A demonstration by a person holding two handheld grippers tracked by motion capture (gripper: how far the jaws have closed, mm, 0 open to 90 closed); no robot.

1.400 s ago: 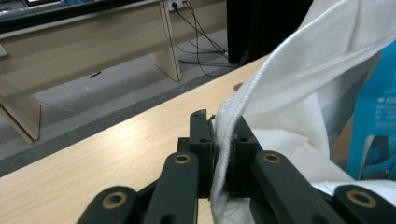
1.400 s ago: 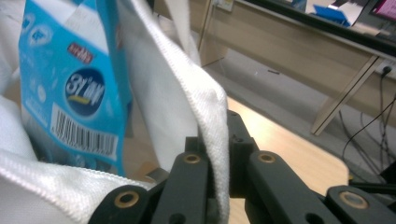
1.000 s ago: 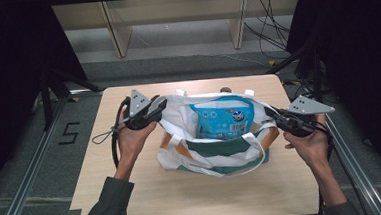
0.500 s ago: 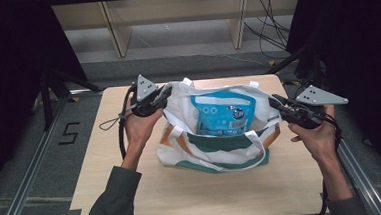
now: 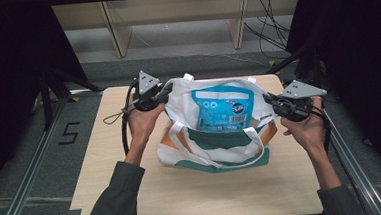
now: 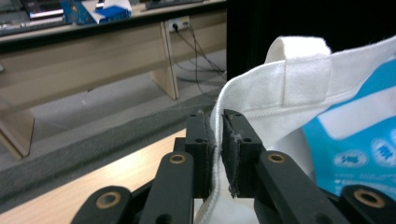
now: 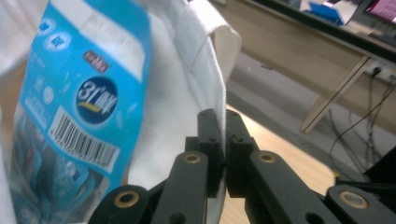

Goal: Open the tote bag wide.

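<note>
A white tote bag (image 5: pixel 216 153) with a green base and orange patches stands on the wooden table (image 5: pixel 133 191). A blue snack packet (image 5: pixel 223 108) sits upright inside it. My left gripper (image 5: pixel 165 91) is shut on the bag's left rim and its jaws have just been closing. In the left gripper view the white hem (image 6: pixel 299 70) runs between the left gripper's (image 6: pixel 215 135) pads, beside the packet (image 6: pixel 359 140). My right gripper (image 5: pixel 270 102) pinches the right rim after closing tighter. In the right gripper view the right gripper (image 7: pixel 222 135) clamps the bag's cloth (image 7: pixel 187 70) next to the packet (image 7: pixel 79 93).
Beyond the table's far edge is grey floor with wooden bench legs (image 5: pixel 116 34) and loose cables (image 5: pixel 269 27). A "5" mark (image 5: pixel 69 133) lies on the floor at the left. Metal rails (image 5: pixel 352 167) run along both sides of the table.
Both hands have risen and moved toward the table's far edge, pulling the bag's rim up and apart. The bag stands taller and the packet sits more upright.
</note>
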